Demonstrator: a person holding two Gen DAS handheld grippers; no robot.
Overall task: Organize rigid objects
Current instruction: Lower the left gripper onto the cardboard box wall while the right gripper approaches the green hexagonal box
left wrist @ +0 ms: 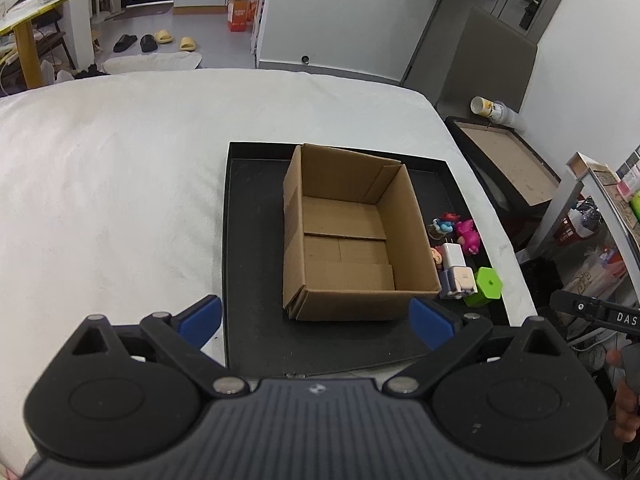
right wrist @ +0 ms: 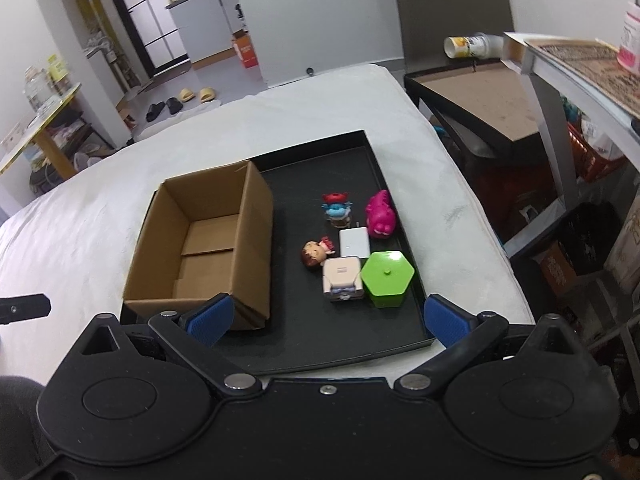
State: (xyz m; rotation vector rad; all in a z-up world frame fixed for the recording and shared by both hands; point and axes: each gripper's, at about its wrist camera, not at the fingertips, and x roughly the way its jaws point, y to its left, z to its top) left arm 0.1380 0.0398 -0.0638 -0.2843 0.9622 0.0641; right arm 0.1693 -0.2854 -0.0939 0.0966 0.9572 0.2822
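A white bed (right wrist: 440, 184) carries a black tray (right wrist: 320, 344). On it stands an open cardboard box (right wrist: 256, 240), with nothing inside, and to its right 6 small things: 3 figurines, 2 chargers and a green hexagonal box (right wrist: 387, 276). Left tongs (left wrist: 316, 322) and right tongs (right wrist: 328, 318) both hover released above the tray's near edge.

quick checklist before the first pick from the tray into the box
1. Cardboard box empty and open on top: ok.
2. Box sits on the black tray: ok.
3. Right tongs open, holding nothing: ok.
4. Left tongs open, holding nothing: ok.
5. Green hexagonal container nearest the right tongs, top unobstructed: ok.
6. Clearance between the container and the beige charger beside it: cannot tell, they look touching.
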